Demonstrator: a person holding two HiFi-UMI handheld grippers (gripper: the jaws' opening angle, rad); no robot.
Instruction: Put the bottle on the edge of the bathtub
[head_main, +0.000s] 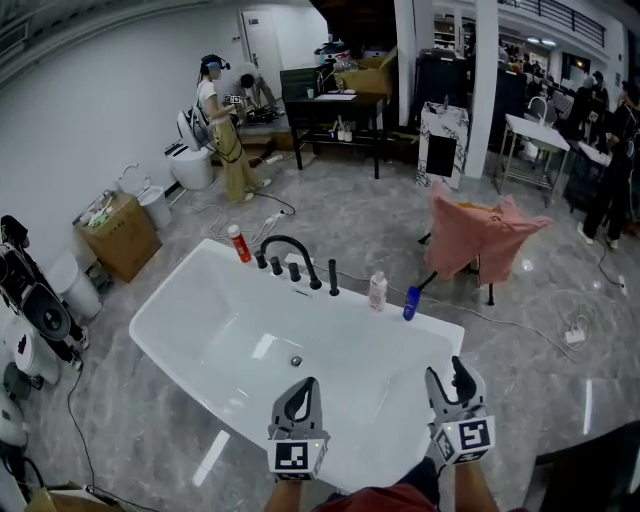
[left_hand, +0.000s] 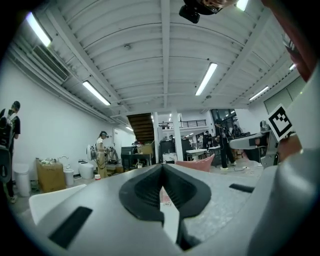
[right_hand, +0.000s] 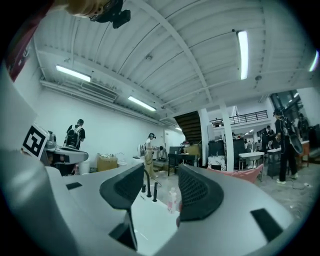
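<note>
Head view crops arms (head_main: 470, 495); left gripper (head_main: 305, 386) fingers (head_main: 290, 406) closed, right gripper (head_main: 449, 378) fingers (head_main: 463, 382) apart.

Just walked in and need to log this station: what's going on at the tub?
A person holds two grippers over the near side of the white bathtub. Neither carries anything: the left gripper is shut on nothing, and the right gripper is open. Three bottles stand on the far rim by the black faucet: a red bottle to its left, a pink bottle and a blue bottle to its right. Nothing is being touched.
</note>
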